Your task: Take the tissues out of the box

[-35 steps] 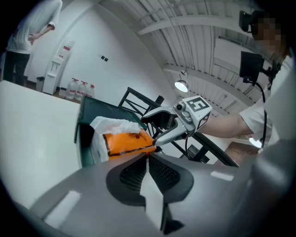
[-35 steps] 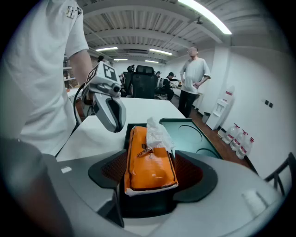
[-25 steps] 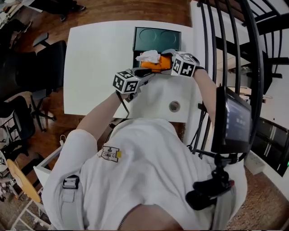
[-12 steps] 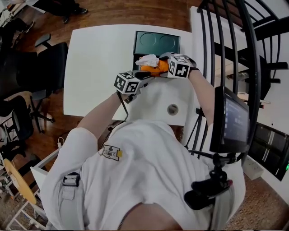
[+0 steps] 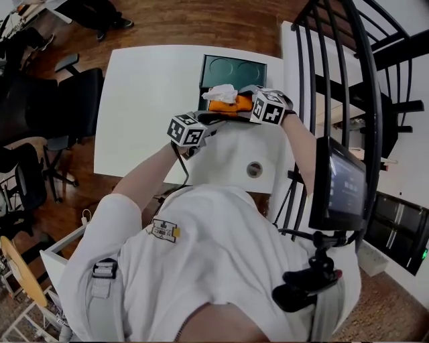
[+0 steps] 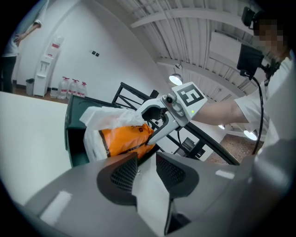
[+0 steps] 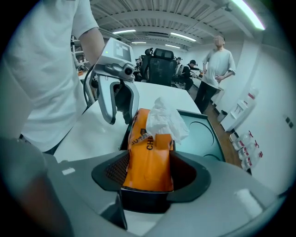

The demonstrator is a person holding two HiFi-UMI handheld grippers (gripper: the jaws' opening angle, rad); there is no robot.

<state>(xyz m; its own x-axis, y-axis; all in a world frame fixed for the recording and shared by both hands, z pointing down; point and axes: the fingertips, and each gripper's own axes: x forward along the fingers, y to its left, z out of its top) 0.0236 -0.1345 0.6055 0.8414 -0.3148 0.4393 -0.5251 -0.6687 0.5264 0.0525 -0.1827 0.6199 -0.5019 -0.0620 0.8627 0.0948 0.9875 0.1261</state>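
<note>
1. At the far left a black office chair [image 5: 77, 97] stands on the wooden floor [image 5: 188, 20], just beside the white table [image 5: 144, 100].
2. The left gripper [image 6: 145, 159] hovers over the table on the person's side of the pack and points toward it. Its jaws stand only a little apart, with a narrow gap, and they hold nothing. Only a white surface shows through the gap.
3. The orange tissue pack [image 5: 225, 106] is just ahead of this gripper, at the near edge of the dark green tray [image 5: 234, 67], which lies on the far part of the table. A white tissue [image 7: 164, 118] sticks out of the top of the pack, crumpled. I cannot tell if the pack rests on the tray or on the table.
4. The right gripper [image 7: 149, 159] reaches the pack from the right. The pack stands between its jaws, which are closing. A part of each pad [image 7: 118, 169] shows bare beside the pack, so they do not press on it yet.
5. A small round hole [image 5: 254, 169] is in the table, nearer to the person.
6. At the far right are a black railing [image 5: 348, 80] and a dark screen [image 5: 345, 181].
</note>
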